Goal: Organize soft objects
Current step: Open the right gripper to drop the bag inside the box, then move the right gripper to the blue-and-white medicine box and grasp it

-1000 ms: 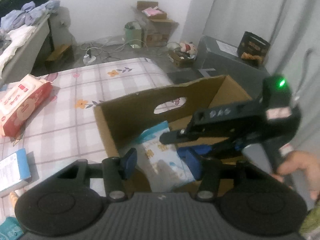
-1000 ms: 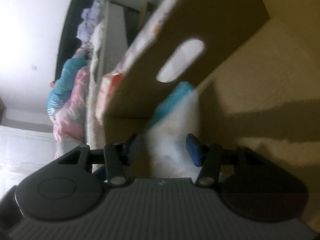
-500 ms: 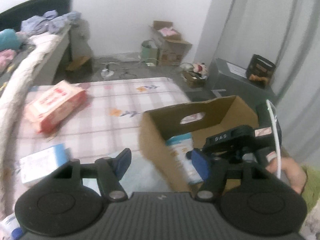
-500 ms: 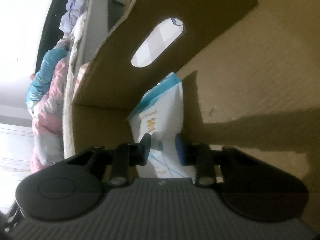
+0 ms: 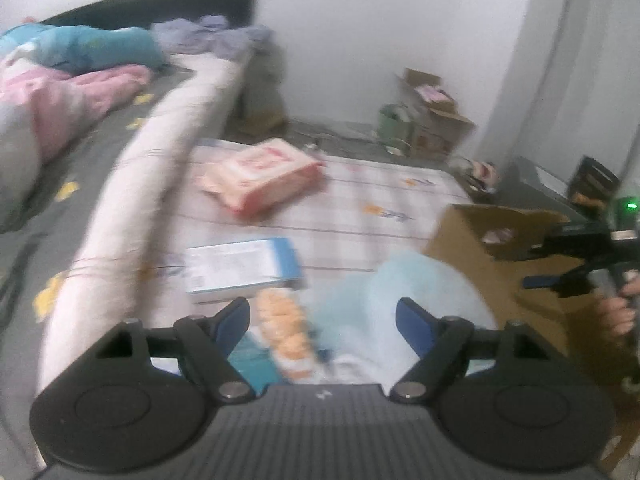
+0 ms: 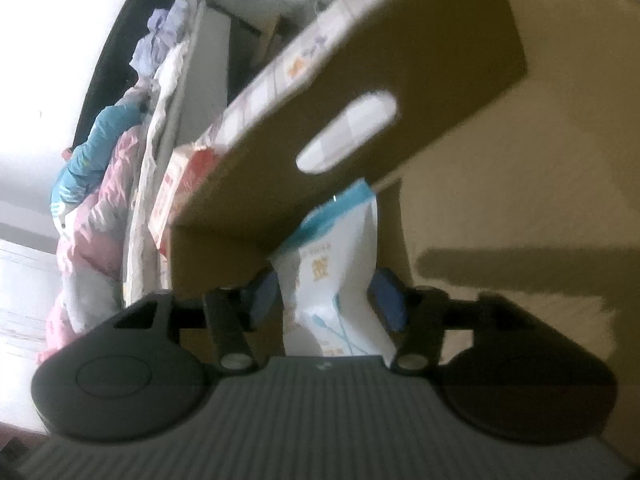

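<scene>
My left gripper (image 5: 322,322) is open above a pale blue soft object (image 5: 404,312) and an orange-and-white packet (image 5: 284,330) on the checked mattress (image 5: 360,200). A blue-and-white tissue pack (image 5: 244,266) and a pink wipes pack (image 5: 260,176) lie farther off. The cardboard box (image 5: 472,236) stands at the right. My right gripper (image 6: 326,294) is inside the box (image 6: 520,184), open, its jaws either side of a white-and-blue soft pack (image 6: 336,276) that leans on the box wall. The right gripper also shows in the left wrist view (image 5: 560,276).
A bed with pink and teal bedding (image 5: 60,92) runs along the left, with a pale rolled edge (image 5: 132,208). Cardboard boxes (image 5: 432,124) and a dark unit (image 5: 540,184) stand on the floor beyond the mattress.
My left gripper has swung left, away from the box, to above the items on the mattress. My right gripper's jaws have widened around the soft pack in the box.
</scene>
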The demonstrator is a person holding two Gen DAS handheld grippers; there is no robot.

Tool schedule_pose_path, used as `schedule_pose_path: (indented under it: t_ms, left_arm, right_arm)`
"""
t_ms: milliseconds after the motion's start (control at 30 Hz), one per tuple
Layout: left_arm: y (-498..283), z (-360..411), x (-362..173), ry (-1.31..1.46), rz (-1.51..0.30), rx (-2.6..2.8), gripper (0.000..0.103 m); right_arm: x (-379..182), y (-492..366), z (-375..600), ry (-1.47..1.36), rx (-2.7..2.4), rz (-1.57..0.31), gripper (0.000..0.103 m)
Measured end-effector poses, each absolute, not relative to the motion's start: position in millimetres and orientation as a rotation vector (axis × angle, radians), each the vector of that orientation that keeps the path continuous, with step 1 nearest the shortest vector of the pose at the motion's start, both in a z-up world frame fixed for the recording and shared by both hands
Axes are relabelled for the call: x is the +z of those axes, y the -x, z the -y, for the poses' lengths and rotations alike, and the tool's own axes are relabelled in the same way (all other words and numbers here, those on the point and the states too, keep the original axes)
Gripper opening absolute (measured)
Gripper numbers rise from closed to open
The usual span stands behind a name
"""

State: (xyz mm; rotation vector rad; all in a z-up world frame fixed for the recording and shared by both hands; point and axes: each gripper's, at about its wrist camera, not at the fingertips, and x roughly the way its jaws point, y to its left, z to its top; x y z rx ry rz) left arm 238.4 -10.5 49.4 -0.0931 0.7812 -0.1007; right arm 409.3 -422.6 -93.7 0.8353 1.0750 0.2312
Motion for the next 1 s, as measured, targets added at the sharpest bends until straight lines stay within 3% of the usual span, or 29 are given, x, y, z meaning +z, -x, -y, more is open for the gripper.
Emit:
schedule_pose_path:
  t_ms: [367,500,700,767,1000]
  left_arm:
    - [-242.5,-51.9,47.9,0.143,-0.753,-0.03,0.078]
    - [-267.9,-56.0,31.1,0.217,-0.815,-0.054,0.059]
    - [-314.1,-56.2,-6.7,0.343,-0.959,-0.107,0.037]
    - [-327.6,-57.6,-18.9,0.366,-1.004,-0.109,0.036]
    - [-367.2,-67.8,-55.2,0.414,-1.138,-0.068,0.035]
  right_arm:
    - [14.8,-392.9,379.8,-0.683,0.348,-0.933,0.065]
    - [37.7,-410.7,307.5,-0.597,0.509,-0.976,0.062]
    - [20.3,-471.2,192.5,-0.433,0.665,-1.123,0.044]
    - [4.4,-491.5,158.3,-0.393,0.687,-1.174,0.038]
    - [-46.5,-557.5,71.8,-0.237,0.7,-1.237,0.032]
